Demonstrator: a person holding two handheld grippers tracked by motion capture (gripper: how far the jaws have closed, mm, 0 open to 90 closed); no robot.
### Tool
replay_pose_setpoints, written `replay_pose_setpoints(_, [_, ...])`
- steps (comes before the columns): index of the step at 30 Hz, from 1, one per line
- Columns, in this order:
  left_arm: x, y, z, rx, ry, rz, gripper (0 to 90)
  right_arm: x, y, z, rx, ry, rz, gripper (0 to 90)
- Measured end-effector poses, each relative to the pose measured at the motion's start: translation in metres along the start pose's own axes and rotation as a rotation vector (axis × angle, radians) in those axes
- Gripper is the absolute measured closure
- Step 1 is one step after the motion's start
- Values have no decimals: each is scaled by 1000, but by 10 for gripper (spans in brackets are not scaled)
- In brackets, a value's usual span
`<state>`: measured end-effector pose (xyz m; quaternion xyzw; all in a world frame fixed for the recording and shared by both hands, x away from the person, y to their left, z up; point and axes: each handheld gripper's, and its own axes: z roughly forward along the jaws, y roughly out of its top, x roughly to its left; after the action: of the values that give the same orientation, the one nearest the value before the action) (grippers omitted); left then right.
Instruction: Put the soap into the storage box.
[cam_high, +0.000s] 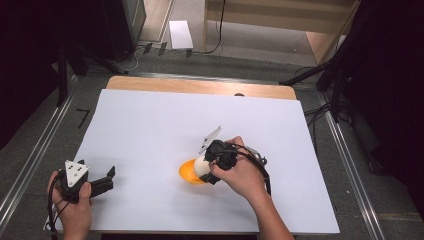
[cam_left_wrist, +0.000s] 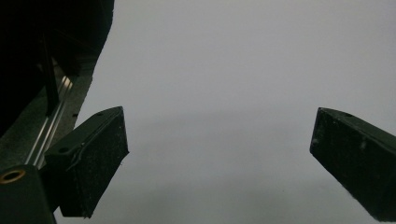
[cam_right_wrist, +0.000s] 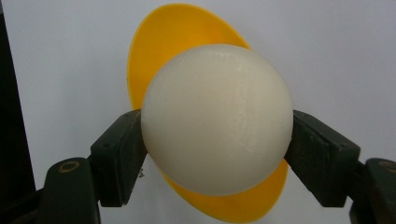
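Note:
A cream-white ball (cam_right_wrist: 217, 119) sits between the two black jaws of my right gripper (cam_right_wrist: 217, 140), whose pads press on its sides. Behind the ball lies a yellow dish (cam_right_wrist: 159, 51), its rim showing above and below the ball. From above, the right gripper (cam_high: 207, 167) points left over the yellow dish (cam_high: 187, 172) with the white ball (cam_high: 201, 165) at its tip, near the middle front of the white sheet (cam_high: 160, 125). My left gripper (cam_high: 107, 181) rests at the sheet's front left corner, jaws wide apart over bare white paper (cam_left_wrist: 224, 93), holding nothing.
The white sheet covers a wooden table (cam_high: 200, 86). Metal rails (cam_high: 35, 155) run along both sides of the table. Black stands and cables (cam_high: 320, 75) crowd the far right, and a white box (cam_high: 180, 34) lies on the floor beyond.

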<state>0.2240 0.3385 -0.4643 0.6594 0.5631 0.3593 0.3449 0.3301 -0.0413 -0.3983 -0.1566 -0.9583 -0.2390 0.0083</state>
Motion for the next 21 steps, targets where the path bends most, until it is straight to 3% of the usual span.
replay_pose_setpoints(8, [0, 0, 0, -1, -1, -2, 45, 0, 2, 9, 21, 41, -5, 245])
replay_pose_setpoints(13, [1, 0, 0, 1, 1, -2, 45, -3, -1, 2, -36, 38, 24, 343])
replay_pose_setpoints(21, [1, 0, 0, -6, -3, -10, 45, -5, -5, 1, -32, 42, 29, 326])
